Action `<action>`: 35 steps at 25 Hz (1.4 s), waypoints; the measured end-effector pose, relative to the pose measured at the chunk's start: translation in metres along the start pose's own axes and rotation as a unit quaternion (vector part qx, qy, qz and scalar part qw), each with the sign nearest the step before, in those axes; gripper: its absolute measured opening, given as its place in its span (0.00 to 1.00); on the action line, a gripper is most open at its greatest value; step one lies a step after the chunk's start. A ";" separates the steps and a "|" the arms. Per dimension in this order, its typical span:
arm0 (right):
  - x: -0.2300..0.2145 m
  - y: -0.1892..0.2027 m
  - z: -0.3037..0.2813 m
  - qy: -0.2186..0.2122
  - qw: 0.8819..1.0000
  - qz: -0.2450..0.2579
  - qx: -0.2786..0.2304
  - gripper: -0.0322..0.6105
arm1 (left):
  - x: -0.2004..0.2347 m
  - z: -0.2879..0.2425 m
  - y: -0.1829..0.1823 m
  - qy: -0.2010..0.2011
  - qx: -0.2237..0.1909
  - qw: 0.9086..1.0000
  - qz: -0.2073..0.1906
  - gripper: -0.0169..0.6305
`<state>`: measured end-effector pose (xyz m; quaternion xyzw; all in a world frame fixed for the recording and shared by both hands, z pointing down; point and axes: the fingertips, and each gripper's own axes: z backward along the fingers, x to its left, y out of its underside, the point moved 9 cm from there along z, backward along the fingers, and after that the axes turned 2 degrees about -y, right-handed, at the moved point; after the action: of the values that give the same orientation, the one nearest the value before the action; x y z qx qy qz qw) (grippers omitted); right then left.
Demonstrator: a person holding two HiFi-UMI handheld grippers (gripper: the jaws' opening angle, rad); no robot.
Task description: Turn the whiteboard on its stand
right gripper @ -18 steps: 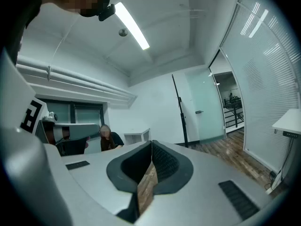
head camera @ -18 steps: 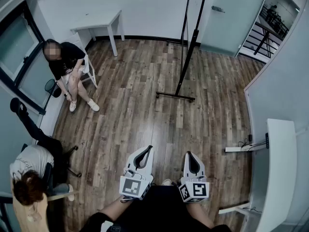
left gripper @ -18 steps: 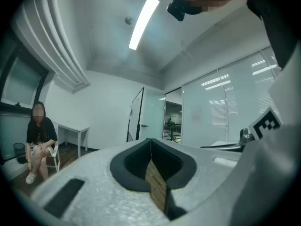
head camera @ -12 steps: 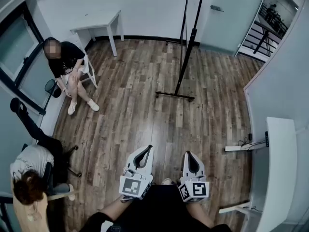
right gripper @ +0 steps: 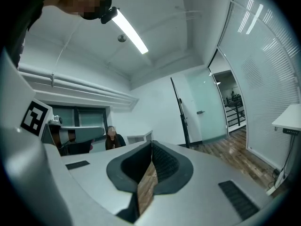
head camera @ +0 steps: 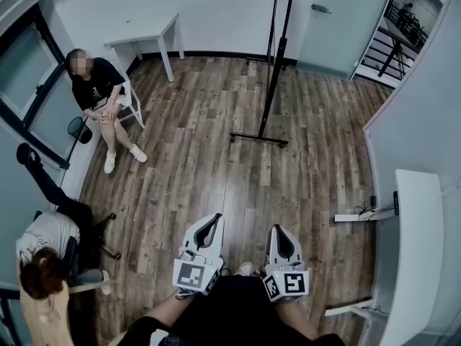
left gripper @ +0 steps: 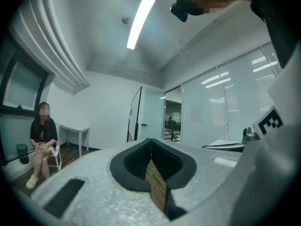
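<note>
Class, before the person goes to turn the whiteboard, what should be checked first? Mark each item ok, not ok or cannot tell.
1. Whiteboard in view: ok, it stands edge-on across the room.
2. Floor up to the stand base: ok, nothing lies between.
3. Left gripper open to grasp: not ok, jaws shut, empty.
4. Right gripper open to grasp: not ok, jaws shut, empty.
5. Grippers within reach of the whiteboard: not ok, both are near the body.
6. Seated person away from the whiteboard: ok, by the left wall.
</note>
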<state>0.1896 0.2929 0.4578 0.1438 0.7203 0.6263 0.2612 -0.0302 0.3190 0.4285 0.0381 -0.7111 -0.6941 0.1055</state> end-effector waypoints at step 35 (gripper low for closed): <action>-0.071 -0.030 -0.251 0.033 0.999 0.016 0.006 0.07 | 0.111 -0.251 0.000 0.055 0.013 0.998 0.024 0.05</action>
<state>0.1117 0.0418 0.4625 0.1363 0.7296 0.6308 0.2264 -0.0877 0.0510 0.4431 0.0607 -0.7142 -0.6786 0.1607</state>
